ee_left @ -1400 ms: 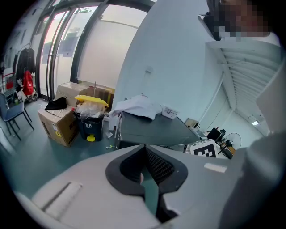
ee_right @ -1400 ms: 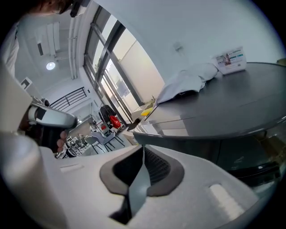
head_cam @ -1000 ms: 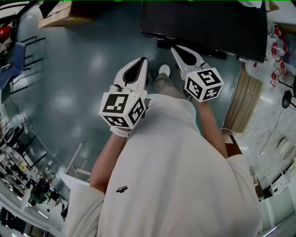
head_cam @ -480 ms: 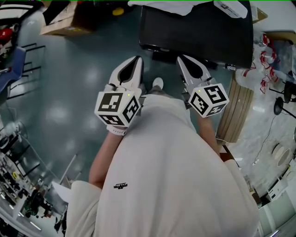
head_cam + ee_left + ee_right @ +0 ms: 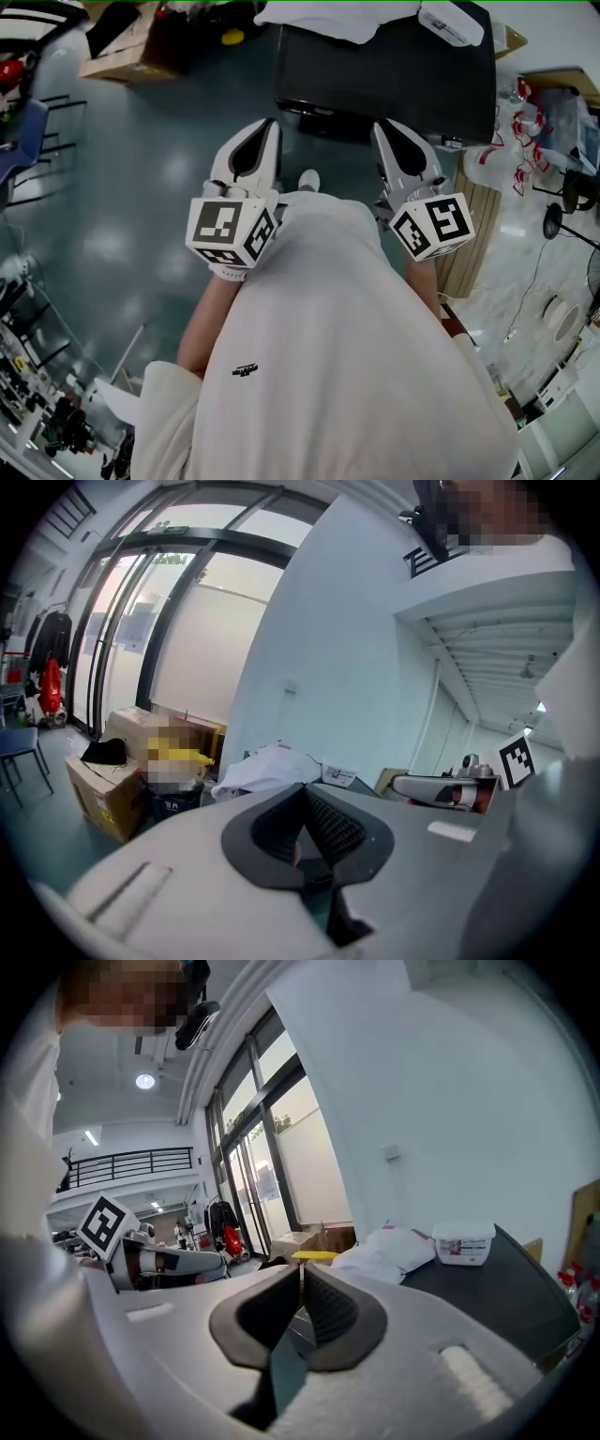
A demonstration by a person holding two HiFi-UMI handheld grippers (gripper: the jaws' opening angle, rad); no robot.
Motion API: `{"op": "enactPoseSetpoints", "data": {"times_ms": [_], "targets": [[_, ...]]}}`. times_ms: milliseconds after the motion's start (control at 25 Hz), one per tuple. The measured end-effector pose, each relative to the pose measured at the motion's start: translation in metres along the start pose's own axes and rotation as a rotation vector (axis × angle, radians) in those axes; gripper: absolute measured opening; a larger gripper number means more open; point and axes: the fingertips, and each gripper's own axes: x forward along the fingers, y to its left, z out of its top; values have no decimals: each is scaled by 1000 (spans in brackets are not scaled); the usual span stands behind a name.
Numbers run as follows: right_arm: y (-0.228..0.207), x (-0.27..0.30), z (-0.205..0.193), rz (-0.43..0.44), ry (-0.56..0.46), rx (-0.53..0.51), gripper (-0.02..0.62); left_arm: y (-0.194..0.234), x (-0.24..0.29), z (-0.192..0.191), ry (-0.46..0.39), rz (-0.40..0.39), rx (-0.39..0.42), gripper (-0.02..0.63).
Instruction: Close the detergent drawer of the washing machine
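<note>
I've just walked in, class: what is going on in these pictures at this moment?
A person in a white top stands holding a claw in each hand. The left claw and right claw are both shut with nothing between them. They are held side by side, pointing toward a black unit just ahead. A white cloth and a small white tub lie on top of it. Neither claw appears to touch the unit, so nothing is being handled yet.

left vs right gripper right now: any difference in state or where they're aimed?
In the head view, the left gripper has its tip by the left front corner of the black-topped unit; the right gripper has its tip near the middle of that front. The left gripper view faces a cardboard box; the right gripper view takes in a white tub. Shared: both shut, nothing between the jaws.
</note>
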Motion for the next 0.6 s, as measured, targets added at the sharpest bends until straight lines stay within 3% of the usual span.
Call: {"op": "enactPoseSetpoints", "data": {"times_ms": [400, 600], "targets": [[-7, -30, 18, -121, -96, -69, 5, 6, -9, 4, -26, 12, -28, 15], [-1, -29, 23, -125, -111, -73, 5, 9, -12, 7, -32, 13, -21, 15]]}}
